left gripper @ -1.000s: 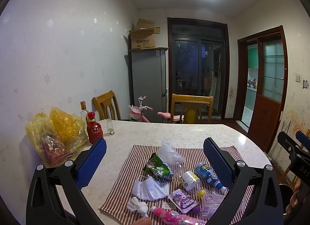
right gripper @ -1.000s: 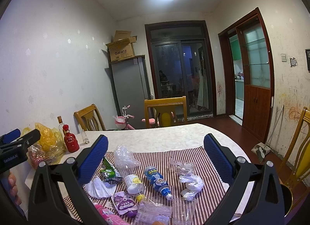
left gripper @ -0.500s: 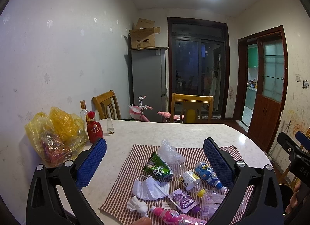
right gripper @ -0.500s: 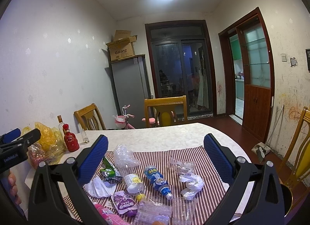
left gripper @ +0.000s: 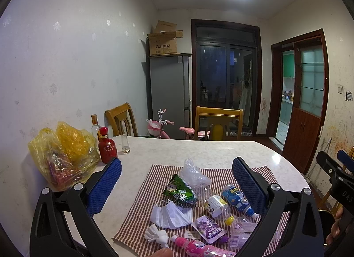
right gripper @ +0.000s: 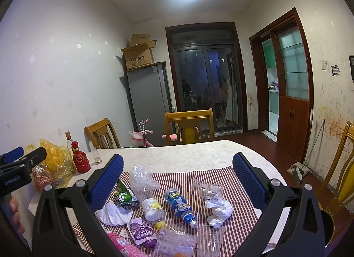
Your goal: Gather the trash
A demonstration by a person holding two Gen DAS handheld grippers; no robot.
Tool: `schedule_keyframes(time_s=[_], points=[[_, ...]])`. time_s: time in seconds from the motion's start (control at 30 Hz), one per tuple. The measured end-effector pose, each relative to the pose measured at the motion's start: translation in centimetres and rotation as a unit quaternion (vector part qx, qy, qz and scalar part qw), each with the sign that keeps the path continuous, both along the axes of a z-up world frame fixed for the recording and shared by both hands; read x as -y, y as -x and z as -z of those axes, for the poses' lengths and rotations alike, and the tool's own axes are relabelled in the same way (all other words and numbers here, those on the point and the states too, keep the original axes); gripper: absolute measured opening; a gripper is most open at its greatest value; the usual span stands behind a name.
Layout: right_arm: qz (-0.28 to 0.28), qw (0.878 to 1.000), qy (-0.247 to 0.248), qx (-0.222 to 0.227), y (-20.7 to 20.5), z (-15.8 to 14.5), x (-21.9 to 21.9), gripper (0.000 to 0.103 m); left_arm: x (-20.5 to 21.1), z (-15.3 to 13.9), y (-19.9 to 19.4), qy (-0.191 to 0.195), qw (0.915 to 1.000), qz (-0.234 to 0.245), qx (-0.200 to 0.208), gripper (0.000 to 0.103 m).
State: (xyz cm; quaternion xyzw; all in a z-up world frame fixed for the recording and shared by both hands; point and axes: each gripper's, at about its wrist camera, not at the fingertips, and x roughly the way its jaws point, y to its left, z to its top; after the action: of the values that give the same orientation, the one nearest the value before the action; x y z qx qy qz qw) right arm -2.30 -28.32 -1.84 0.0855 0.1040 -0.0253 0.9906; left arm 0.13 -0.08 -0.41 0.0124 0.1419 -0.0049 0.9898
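Trash (left gripper: 199, 204) lies scattered on a striped cloth (left gripper: 154, 175) over the pale marble surface (left gripper: 199, 148) of a dining room with wooden chairs (left gripper: 218, 122), a grey fridge (left gripper: 169, 93) and dark glass doors. The left gripper (left gripper: 177, 181) and right gripper (right gripper: 178, 175) hover above the litter with jaws spread wide, holding nothing. Between them lie a face mask (left gripper: 170, 212), a green wrapper (left gripper: 180, 193), a blue bottle (right gripper: 180, 205), and crumpled tissue (right gripper: 218, 209). A yellow plastic bag (left gripper: 62, 157), stuffed with wrappers, sits at the surface's left edge beside a red bottle (left gripper: 106, 146).
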Motion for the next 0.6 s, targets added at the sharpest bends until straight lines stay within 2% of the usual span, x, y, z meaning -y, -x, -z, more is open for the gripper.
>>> schedule_keyframes(time_s=[0.6], points=[[0.001,1.0,0.001,0.0,-0.06,-0.02,-0.12,0.099,-0.05,-0.05,-0.04,0.001,1.0,0.0,0.0,0.097]])
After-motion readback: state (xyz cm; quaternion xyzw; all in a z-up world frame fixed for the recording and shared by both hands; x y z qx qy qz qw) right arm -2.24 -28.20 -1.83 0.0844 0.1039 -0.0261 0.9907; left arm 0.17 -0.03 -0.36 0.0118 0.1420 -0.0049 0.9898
